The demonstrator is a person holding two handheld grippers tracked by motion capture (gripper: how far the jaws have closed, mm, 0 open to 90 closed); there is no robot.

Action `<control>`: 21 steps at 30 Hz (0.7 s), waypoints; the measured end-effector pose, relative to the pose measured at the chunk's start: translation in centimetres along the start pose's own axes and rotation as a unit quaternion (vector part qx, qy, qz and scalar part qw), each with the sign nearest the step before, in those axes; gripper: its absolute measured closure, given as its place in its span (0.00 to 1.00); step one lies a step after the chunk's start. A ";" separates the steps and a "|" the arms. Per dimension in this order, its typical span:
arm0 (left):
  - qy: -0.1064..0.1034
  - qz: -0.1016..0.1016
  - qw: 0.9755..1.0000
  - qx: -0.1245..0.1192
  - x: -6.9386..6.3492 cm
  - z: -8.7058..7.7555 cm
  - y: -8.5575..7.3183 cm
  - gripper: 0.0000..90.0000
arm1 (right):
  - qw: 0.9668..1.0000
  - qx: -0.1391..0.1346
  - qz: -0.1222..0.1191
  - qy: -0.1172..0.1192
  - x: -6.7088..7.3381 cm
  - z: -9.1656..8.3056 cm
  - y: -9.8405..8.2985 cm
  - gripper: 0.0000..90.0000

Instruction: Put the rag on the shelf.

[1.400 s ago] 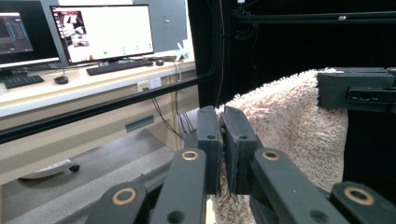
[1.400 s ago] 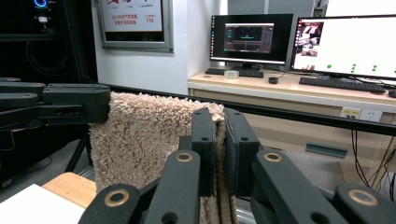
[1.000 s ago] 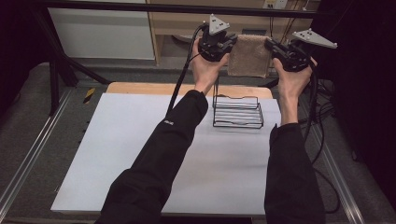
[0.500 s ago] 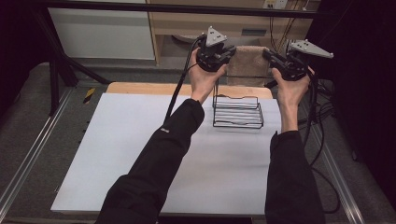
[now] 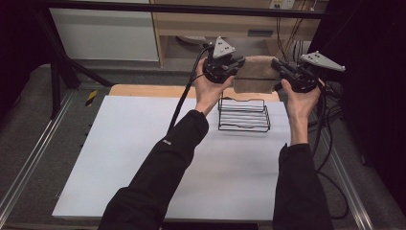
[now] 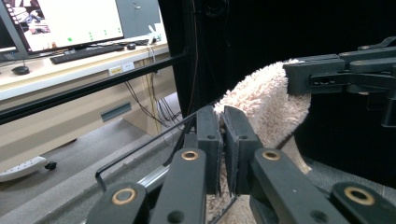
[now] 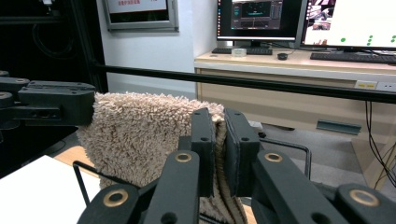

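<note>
A beige fluffy towel [image 5: 255, 74] hangs stretched between my two grippers, above the far end of a black wire rack [image 5: 244, 115]. My left gripper [image 5: 235, 67] is shut on the towel's left top corner, my right gripper [image 5: 276, 67] on its right top corner. In the left gripper view the jaws [image 6: 223, 140] pinch the towel edge [image 6: 266, 102], with the other gripper [image 6: 345, 74] beyond. In the right gripper view the jaws [image 7: 219, 140] clamp the folded towel edge [image 7: 135, 135], and the rack's wire [image 7: 81, 179] shows below.
The rack stands on a white sheet [image 5: 143, 158] laid over a wooden tabletop [image 5: 143, 91]. A black bar [image 5: 191, 7] crosses behind the table, with a desk and monitors [image 7: 261, 18] further back. Cables [image 5: 330, 129] hang at the right.
Both hands have lowered slightly with the towel, bringing it closer to the rack. The grips are unchanged.
</note>
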State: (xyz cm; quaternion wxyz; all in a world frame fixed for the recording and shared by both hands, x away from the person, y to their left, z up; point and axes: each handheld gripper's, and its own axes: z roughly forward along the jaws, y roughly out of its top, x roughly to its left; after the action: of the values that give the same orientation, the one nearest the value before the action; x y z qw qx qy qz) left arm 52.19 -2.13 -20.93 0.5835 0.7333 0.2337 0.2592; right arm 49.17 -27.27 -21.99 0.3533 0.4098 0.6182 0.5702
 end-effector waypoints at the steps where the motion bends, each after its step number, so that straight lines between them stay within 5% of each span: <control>1: -0.001 0.000 1.000 0.002 0.0 0.0 -0.1 0.95 | 1.000 0.002 0.000 0.000 0.0 -0.1 -0.1 0.92; 21: -0.034 -0.019 0.999 0.024 -1.1 -0.8 -2.1 0.94 | 0.999 0.031 -0.008 0.010 0.4 -1.5 -1.5 0.92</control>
State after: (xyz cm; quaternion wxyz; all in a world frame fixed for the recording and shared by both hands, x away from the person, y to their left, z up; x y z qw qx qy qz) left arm 50.73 -1.79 -22.92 0.5780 0.7510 0.2343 0.2170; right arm 47.49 -27.57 -23.30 0.3389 0.4100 0.6421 0.5520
